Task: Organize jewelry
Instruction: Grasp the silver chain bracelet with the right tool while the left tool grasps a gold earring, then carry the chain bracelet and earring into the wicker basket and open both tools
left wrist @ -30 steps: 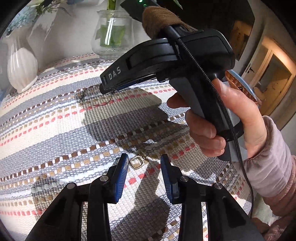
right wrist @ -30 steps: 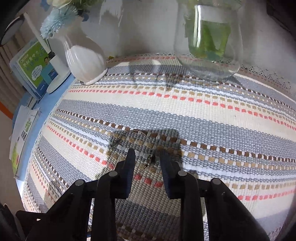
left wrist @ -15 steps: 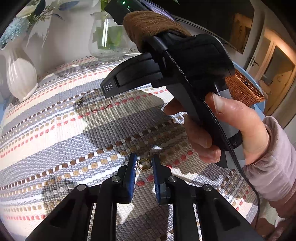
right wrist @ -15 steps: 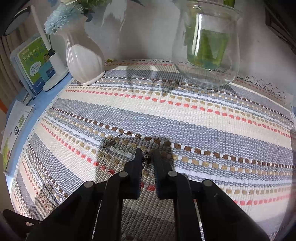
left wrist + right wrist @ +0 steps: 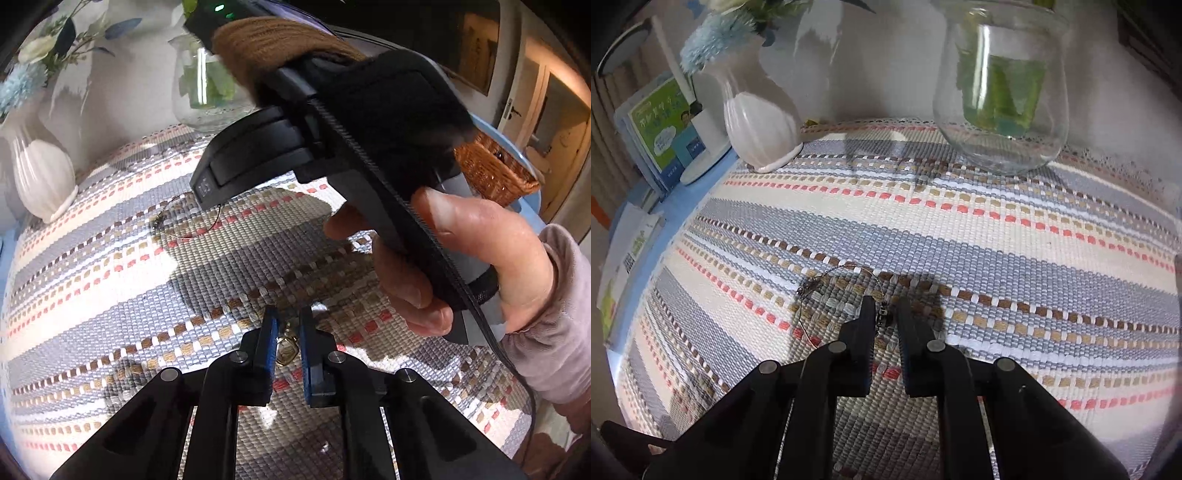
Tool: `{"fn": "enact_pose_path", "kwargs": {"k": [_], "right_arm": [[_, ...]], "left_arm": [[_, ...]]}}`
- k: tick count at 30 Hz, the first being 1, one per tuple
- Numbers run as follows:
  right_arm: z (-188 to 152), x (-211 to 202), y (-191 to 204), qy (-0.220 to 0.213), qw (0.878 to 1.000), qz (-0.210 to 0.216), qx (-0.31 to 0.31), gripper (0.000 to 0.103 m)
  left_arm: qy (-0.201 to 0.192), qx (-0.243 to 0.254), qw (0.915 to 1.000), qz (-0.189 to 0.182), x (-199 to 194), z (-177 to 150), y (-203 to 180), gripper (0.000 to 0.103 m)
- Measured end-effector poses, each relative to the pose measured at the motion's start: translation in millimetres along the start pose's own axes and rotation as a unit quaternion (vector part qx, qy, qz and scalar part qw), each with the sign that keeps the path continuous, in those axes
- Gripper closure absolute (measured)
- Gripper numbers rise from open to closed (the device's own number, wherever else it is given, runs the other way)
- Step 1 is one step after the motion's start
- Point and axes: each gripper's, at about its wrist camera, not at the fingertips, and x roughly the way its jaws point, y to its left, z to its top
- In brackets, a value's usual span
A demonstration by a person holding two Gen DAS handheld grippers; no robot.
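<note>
A small gold square pendant (image 5: 286,349) lies on the striped woven mat (image 5: 110,295). It sits between the blue pads (image 5: 271,343) of my left gripper (image 5: 287,325), whose jaws are closing and touch it on both sides. A thin wire chain (image 5: 812,284) curls on the mat. Its small dark clasp (image 5: 882,315) is pinched between the black fingers of my right gripper (image 5: 885,314). In the left wrist view the same chain (image 5: 184,230) runs up under the nose of the right gripper's black housing (image 5: 295,147), held by a person's hand (image 5: 461,258).
A white ribbed vase (image 5: 761,122) stands at the mat's back left and a glass vase (image 5: 1001,92) with green stems at the back. A wicker basket (image 5: 495,173) sits off to the right. Leaflets (image 5: 661,125) lean beyond the mat's left edge.
Both grippers' jaws have closed in: the left pads from wide apart onto the gold pendant, the right fingers onto the chain's clasp. Neither hand has shifted much.
</note>
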Motion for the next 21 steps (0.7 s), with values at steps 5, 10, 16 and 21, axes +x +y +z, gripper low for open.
{"fn": "enact_pose_path", "kwargs": {"k": [5, 10, 16, 21], "right_arm": [[-1, -4, -14, 0.000, 0.999, 0.029, 0.034, 0.091], [-1, -16, -39, -0.016, 0.994, 0.072, 0.080, 0.091], [0, -25, -53, -0.024, 0.990, 0.091, 0.104, 0.091], [0, -52, -55, -0.040, 0.988, 0.101, 0.110, 0.091]], "left_arm": [[-0.018, -0.037, 0.9990, -0.017, -7, -2, 18, 0.092], [-0.024, -0.058, 0.9977, -0.025, -13, -5, 25, 0.092], [-0.029, -0.055, 0.9977, -0.026, -22, -8, 20, 0.092], [-0.039, -0.058, 0.9972, -0.028, -37, -3, 22, 0.092]]}}
